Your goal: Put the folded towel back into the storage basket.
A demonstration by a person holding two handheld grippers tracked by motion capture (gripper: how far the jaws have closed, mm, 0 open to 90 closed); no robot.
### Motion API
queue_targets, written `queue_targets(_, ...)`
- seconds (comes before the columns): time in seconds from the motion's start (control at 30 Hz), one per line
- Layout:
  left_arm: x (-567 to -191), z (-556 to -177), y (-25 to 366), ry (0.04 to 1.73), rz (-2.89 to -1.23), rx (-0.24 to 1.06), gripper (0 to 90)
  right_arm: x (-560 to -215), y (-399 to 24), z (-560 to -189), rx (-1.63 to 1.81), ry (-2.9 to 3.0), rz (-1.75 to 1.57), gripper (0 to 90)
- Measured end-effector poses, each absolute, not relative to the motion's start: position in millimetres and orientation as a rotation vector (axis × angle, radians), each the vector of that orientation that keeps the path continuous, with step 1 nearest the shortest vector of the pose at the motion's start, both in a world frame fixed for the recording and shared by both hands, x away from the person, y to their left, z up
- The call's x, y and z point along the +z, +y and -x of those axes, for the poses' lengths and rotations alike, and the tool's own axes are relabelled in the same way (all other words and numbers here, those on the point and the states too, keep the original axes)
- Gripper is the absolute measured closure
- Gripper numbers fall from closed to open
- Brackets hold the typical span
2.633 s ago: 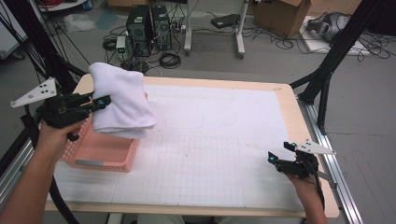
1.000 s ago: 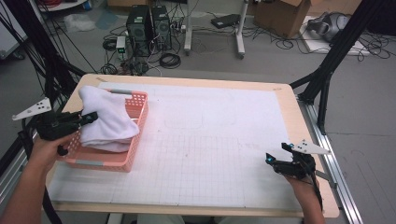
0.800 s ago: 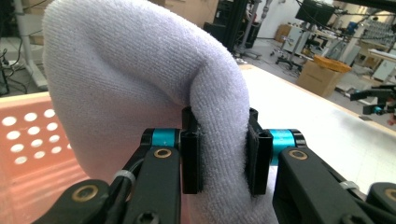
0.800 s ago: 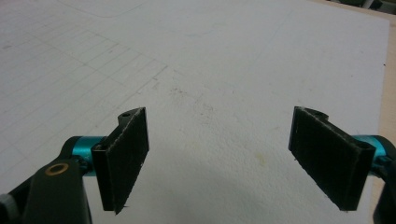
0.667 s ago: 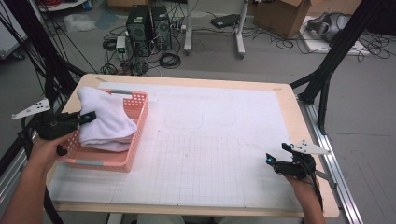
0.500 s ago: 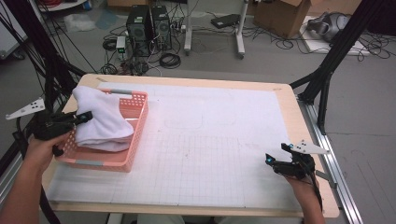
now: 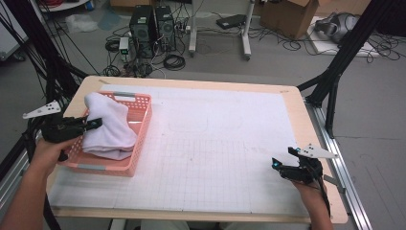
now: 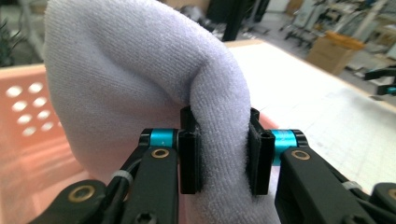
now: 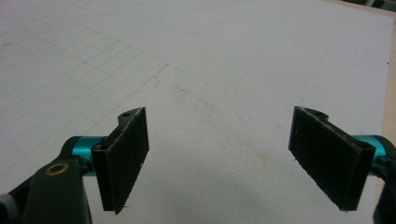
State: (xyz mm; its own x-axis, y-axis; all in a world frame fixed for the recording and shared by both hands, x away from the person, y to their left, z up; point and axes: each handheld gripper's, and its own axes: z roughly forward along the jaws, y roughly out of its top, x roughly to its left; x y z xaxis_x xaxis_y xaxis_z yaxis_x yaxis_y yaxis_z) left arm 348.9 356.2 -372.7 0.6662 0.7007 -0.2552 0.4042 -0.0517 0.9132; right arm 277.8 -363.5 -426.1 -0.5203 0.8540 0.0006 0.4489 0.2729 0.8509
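Observation:
A white towel [image 7: 110, 127] lies bunched in the pink plastic basket [image 7: 106, 166] at the table's left side. My left gripper [image 7: 95, 123] reaches in over the basket's left rim. In the left gripper view a thick fold of the towel [image 8: 140, 70] stands between the jaws of my left gripper [image 8: 220, 116] and both pads still touch it; the jaws have just been opening a little. My right gripper [image 7: 277, 165] rests low over the white mat near the front right corner. In the right gripper view my right gripper [image 9: 222, 116] is wide open with nothing between its jaws.
A white gridded mat [image 7: 220, 143] covers the wooden table [image 7: 297, 110]. Behind the table, computer towers [image 7: 153, 24], cables and a cardboard box [image 7: 287, 14] sit on the floor. Black frame legs [image 7: 335, 72] stand at the right.
The towel, held above the basket earlier, has come down into it. The left hand has since drawn slightly left. The right gripper has stayed put.

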Motion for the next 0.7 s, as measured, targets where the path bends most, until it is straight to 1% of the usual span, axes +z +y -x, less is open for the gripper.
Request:
queue_targets(0.07,-372,-350,356,0.937,-1.683,0.295,68.4,-426,-363,-278,1.164,2.086,-1.172,19.1)
queue_targets(0.13,-372,-350,357,0.969,-1.680,0.298,65.0,-426,-363,-278,1.165,2.085,-1.171,19.1)
queue_targets(0.23,-370,-349,360,1.034,-1.658,0.324,52.8,-426,-363,-278,1.172,2.088,-1.170,19.1)
queue_targets(0.3,-366,-347,364,1.093,-1.636,0.390,40.7,-426,-363,-278,1.172,2.089,-1.168,19.1)
queue_targets(0.37,-359,-343,368,1.118,-1.611,0.452,34.5,-426,-362,-278,1.174,2.088,-1.171,19.1)
queue_targets(0.4,-355,-341,370,1.124,-1.603,0.487,34.0,-426,-362,-278,1.174,2.090,-1.167,19.1)
queue_targets(0.5,-347,-336,370,1.118,-1.595,0.523,32.3,-426,-360,-278,1.175,2.095,-1.166,19.1)
queue_targets(0.7,-346,-332,349,1.099,-1.642,0.532,32.7,-426,-360,-278,1.177,2.095,-1.165,19.1)
